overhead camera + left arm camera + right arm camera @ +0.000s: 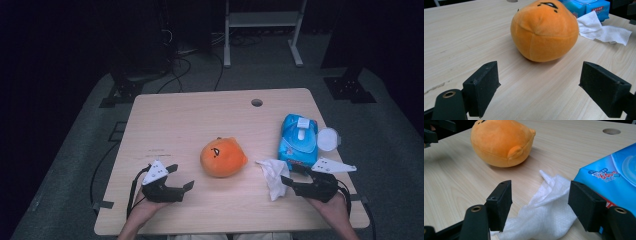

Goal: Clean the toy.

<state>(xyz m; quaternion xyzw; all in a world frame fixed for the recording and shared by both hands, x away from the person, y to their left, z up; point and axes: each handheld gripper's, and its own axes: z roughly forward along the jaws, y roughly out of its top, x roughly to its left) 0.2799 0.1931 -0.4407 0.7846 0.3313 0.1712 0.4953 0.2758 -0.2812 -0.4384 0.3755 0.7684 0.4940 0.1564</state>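
An orange plush toy (223, 157) with a small black face lies in the middle of the wooden table (200, 115). My left gripper (181, 177) rests on the table to its left, open and empty, with the plush (544, 30) just beyond its jaws. A crumpled white wipe (271, 176) lies right of the plush. My right gripper (292, 175) is open, its jaws on either side of the wipe (544, 217) without closing on it. A blue pack of wet wipes (298, 141) lies beside it with its lid (328, 139) flipped open.
A round cable hole (257, 102) sits near the table's far edge. Beyond the table stand a white metal frame (262, 22) and dark stands with cables on a grey floor. The blue pack (609, 175) presses close to my right gripper's right jaw.
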